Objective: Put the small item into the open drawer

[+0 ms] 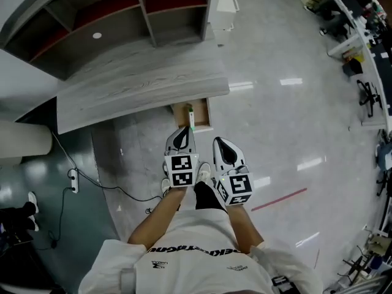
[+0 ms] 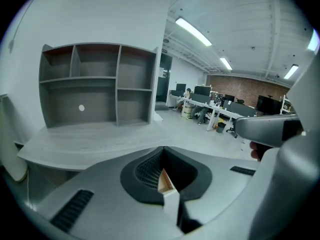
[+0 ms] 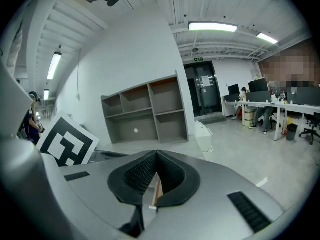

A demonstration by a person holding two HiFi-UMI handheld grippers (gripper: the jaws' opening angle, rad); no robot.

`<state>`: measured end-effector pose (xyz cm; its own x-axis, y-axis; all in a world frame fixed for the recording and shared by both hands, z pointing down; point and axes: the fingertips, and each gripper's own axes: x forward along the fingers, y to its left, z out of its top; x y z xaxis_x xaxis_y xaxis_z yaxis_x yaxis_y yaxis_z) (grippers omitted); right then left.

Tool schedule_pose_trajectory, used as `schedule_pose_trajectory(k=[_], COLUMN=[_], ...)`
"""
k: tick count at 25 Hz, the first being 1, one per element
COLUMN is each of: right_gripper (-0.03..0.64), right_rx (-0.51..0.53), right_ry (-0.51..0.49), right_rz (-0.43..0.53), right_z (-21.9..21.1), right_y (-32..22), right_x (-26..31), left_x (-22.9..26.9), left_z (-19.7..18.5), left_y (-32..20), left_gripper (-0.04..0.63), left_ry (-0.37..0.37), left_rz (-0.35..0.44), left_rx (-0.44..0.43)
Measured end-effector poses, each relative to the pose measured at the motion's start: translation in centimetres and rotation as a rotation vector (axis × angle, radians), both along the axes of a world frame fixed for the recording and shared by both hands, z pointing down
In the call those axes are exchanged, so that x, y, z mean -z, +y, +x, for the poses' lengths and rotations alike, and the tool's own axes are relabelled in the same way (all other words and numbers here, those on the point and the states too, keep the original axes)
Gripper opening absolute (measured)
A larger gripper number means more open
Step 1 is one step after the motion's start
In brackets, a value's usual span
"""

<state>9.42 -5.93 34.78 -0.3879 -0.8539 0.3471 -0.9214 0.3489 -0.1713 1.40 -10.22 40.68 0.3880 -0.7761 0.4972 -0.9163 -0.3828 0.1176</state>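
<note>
Left gripper [image 1: 181,136]: jaws closed, nothing between. Right gripper [image 1: 223,147] just beside it: jaws closed, empty. Beyond them, open drawer [image 1: 181,114] under desk [image 1: 141,84]; small green item [image 1: 190,114] inside. Shelf unit [image 1: 122,17] farthest.

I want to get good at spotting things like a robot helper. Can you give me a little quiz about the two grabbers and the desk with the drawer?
1. True or false: the drawer under the desk is pulled open.
2. Where is the small item? A) on top of the desk B) inside the drawer C) between a gripper's jaws
3. Fill the gap: the left gripper and the right gripper both have their jaws ____, with nothing held.

Key: 1 true; 2 B; 3 shut.
</note>
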Motion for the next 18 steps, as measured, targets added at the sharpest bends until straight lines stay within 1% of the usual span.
schedule_pose_trajectory(k=[5, 13, 18], right_gripper=[0.026, 0.026, 0.026], right_rx=[0.005, -0.019, -0.025], right_ry=[-0.004, -0.019, -0.015], right_rz=[0.065, 0.122, 0.163], right_z=[-0.9, -1.4, -1.5], right_y=[0.5, 3.2, 4.0], right_x=[4.2, 9.0, 11.6], left_x=[5.1, 11.8, 15.0], left_z=[-0.5, -2.1, -2.9], left_y=[0.9, 4.3, 5.8], left_gripper=[0.015, 0.015, 0.015], left_ry=[0.022, 0.041, 0.061], left_rz=[0.083, 0.193, 0.251], left_rx=[-0.041, -0.077, -0.099])
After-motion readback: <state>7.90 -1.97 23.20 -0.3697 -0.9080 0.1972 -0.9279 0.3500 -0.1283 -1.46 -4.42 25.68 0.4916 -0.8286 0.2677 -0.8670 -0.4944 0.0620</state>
